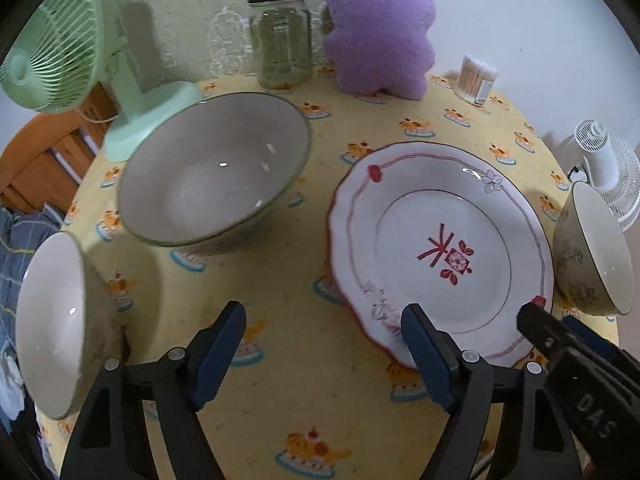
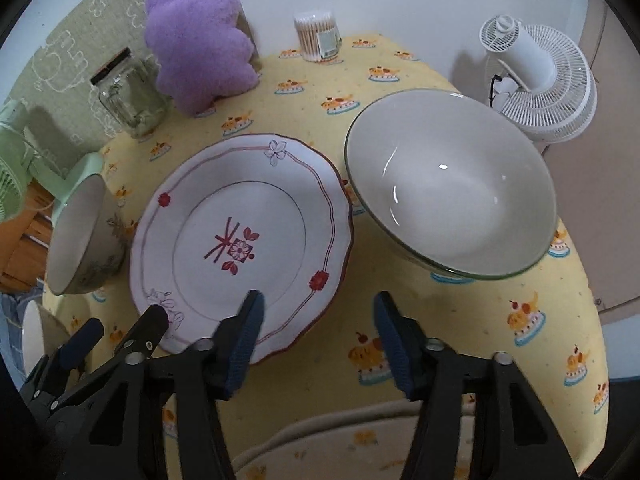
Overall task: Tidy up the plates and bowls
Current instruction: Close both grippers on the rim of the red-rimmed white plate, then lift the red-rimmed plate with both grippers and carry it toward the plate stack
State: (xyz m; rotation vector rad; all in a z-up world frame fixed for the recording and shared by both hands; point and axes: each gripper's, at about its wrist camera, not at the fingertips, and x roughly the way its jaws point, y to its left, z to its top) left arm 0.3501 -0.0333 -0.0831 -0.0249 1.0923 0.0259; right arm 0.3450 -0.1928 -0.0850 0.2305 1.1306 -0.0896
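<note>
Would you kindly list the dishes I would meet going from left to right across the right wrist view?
Small white bowl at the left edge → small patterned bowl → decorated plate → large glass bowl.

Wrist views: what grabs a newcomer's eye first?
The white plate with red pattern, at the table's middle, right ahead of both open grippers. Beside it sits a big glass bowl, to its right in the right wrist view. At the back, a purple plush stands by a jar, with a green fan at the table's far left edge.
</note>
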